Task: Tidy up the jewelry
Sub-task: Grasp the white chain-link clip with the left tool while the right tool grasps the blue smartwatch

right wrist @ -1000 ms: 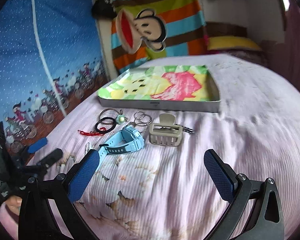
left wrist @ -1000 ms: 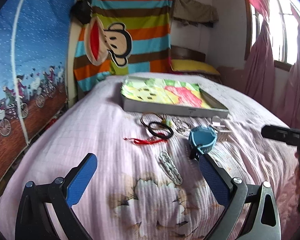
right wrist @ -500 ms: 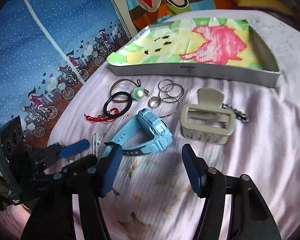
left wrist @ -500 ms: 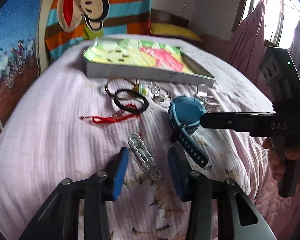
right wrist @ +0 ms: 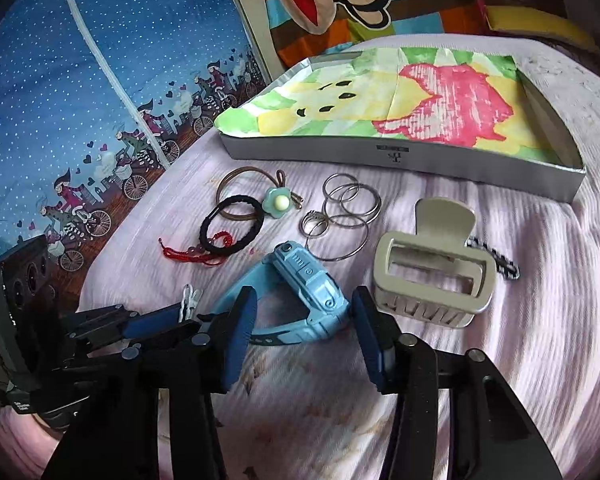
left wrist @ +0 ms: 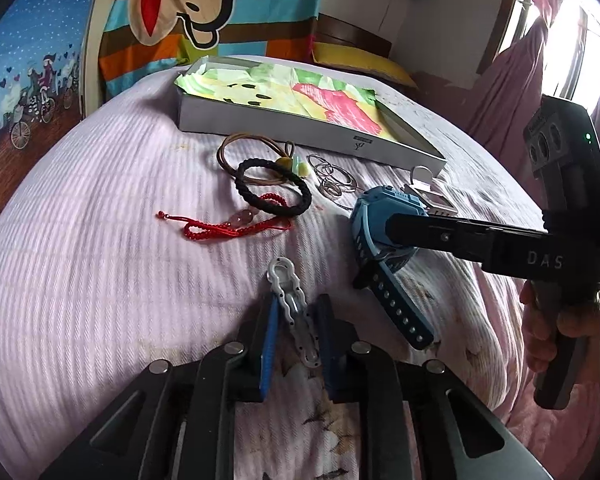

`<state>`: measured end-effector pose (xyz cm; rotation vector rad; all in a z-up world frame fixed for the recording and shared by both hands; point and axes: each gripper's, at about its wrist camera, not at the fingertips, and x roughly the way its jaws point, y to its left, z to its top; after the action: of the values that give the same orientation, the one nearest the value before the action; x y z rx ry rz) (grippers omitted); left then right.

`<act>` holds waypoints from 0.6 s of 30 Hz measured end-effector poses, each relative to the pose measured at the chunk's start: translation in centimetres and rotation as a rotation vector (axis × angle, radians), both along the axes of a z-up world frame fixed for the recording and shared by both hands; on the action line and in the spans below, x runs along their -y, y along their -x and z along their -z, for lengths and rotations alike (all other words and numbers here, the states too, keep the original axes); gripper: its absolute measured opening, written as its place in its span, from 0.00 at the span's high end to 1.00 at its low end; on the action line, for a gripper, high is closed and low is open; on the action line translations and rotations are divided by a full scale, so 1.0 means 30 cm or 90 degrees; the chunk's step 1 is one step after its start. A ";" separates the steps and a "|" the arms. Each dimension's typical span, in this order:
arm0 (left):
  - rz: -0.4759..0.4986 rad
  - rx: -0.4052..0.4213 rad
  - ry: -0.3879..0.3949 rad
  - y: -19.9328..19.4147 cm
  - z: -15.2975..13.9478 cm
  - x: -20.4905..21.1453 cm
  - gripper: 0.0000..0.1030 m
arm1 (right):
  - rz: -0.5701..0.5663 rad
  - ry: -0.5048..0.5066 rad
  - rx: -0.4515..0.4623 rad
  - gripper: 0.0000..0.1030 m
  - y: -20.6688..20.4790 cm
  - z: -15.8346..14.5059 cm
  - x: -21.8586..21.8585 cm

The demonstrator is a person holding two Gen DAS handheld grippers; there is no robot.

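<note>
On the pink bedspread, a white hair clip (left wrist: pixel 290 300) lies slanted between the blue pads of my left gripper (left wrist: pixel 300 312), which is shut on it. A blue watch (right wrist: pixel 308 292) sits between the wide-apart fingers of my right gripper (right wrist: pixel 304 308), which is open. From the left wrist view, one finger (left wrist: pixel 420 230) of the right gripper reaches across the watch (left wrist: pixel 370 216). Behind stands a grey box (right wrist: pixel 400 156) lined with colourful paper. My left gripper (right wrist: pixel 160 320) shows at the left of the right wrist view.
Before the box lie a black hair tie (right wrist: pixel 236 200), a brown tie with a flower (right wrist: pixel 276 204), a red cord bracelet (right wrist: pixel 180 256), several silver rings (right wrist: pixel 332 184) and a beige claw clip (right wrist: pixel 440 220). A hand (left wrist: pixel 560 320) holds the right gripper's handle. Blue curtain on the left.
Both grippers have come down and forward onto the bed. The left one narrowed around the white hair clip; the right one narrowed partly around the blue watch.
</note>
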<state>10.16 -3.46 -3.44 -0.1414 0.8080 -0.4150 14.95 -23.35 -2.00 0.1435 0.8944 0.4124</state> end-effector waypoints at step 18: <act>-0.067 0.099 0.006 0.052 -0.141 0.019 0.89 | 0.018 -0.009 0.085 0.78 0.063 -0.068 0.051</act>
<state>8.58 -4.04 0.78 -0.1574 0.6430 -0.3253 13.06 -24.89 0.02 0.1400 0.7575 0.3974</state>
